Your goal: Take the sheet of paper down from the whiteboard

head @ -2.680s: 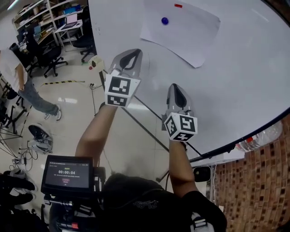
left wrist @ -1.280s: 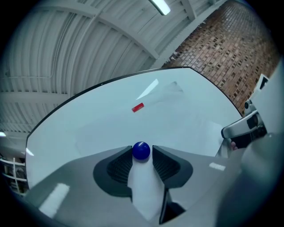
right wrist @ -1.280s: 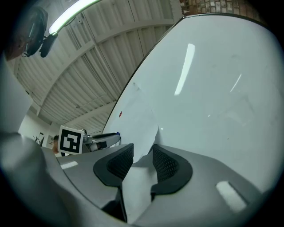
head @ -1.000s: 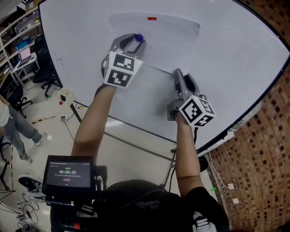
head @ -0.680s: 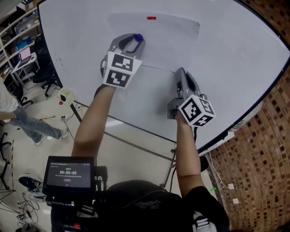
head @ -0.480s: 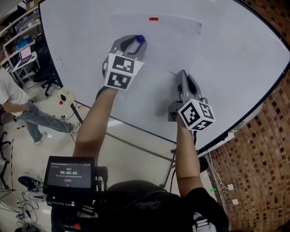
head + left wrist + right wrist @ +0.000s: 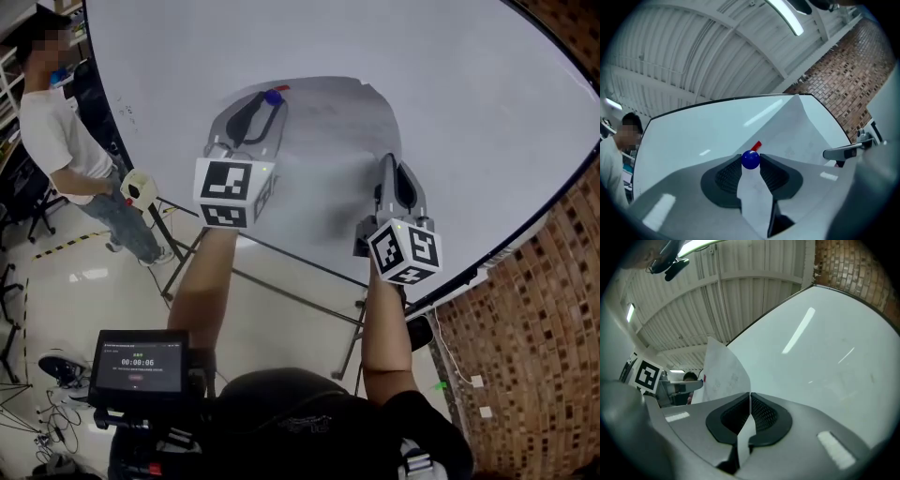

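Observation:
The sheet of paper (image 7: 328,131) hangs on the whiteboard (image 7: 487,103), bowed away from it and in shadow. A small red magnet (image 7: 284,90) sits at its top edge. My left gripper (image 7: 273,97) is at the sheet's upper left, shut on a blue ball magnet (image 7: 750,159) held between its fingertips, with the red magnet (image 7: 756,146) just behind. My right gripper (image 7: 388,157) is shut on the sheet's lower edge. In the right gripper view the paper (image 7: 724,376) runs up from between the closed jaws.
A person in a white shirt (image 7: 66,141) stands at the left by the board's edge, near a white device on a stand (image 7: 139,187). A brick wall (image 7: 534,356) is at the right. The board's frame legs (image 7: 281,281) cross below my arms.
The right gripper has closed on the paper's lower edge. The paper now bows off the board. The left gripper has shifted down-left with the blue magnet. A person has come closer at left.

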A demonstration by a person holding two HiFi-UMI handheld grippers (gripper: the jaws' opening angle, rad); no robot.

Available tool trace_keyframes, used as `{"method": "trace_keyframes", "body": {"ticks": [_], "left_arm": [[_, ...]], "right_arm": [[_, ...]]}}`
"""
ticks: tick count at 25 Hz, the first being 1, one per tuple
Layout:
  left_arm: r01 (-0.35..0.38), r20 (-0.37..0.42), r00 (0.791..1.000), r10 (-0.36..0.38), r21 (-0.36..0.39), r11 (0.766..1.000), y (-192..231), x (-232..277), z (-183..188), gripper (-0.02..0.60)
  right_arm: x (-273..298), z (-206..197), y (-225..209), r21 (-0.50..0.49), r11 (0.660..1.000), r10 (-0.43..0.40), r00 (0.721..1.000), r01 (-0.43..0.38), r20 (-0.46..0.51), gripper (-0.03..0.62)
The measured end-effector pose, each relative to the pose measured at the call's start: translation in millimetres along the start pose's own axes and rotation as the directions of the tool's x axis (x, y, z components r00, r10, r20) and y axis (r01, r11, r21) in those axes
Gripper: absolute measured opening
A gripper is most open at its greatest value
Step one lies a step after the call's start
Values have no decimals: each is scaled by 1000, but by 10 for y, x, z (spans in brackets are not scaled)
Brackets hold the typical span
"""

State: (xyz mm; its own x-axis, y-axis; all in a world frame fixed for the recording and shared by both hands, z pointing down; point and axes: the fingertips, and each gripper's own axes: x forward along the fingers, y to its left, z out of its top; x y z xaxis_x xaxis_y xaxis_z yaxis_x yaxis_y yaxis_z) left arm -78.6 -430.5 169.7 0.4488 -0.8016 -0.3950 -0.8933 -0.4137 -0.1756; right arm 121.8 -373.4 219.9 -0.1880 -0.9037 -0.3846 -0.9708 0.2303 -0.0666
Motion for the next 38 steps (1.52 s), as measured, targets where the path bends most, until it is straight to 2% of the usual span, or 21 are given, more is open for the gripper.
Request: {"method": "trace_keyframes", "body": {"ticks": [4, 9, 16, 24, 38], "left_arm": [[-34, -28, 999, 33, -48, 998, 114, -205, -222, 123], [-30, -82, 996, 22, -95, 995, 92, -318, -479, 123], [37, -132, 990, -52, -110, 993, -231, -374, -747, 123], [77, -140, 986, -95, -132, 988, -476, -378, -824, 123], [37, -181, 982, -61, -131, 991, -412, -376, -919, 123]], "right_arm": [[-103, -143, -59, -35, 999, -40, 999, 39, -20, 12], [-289, -361, -189, -82, 992, -99, 993, 94, -61, 12], [-535, -491, -243, -106, 985, -145, 986, 136, -87, 12], [-535, -526, -113, -134, 984, -135, 985, 120, -105, 14], [-407, -625, 86, -167, 984, -86, 986, 62, -140, 12]]}}
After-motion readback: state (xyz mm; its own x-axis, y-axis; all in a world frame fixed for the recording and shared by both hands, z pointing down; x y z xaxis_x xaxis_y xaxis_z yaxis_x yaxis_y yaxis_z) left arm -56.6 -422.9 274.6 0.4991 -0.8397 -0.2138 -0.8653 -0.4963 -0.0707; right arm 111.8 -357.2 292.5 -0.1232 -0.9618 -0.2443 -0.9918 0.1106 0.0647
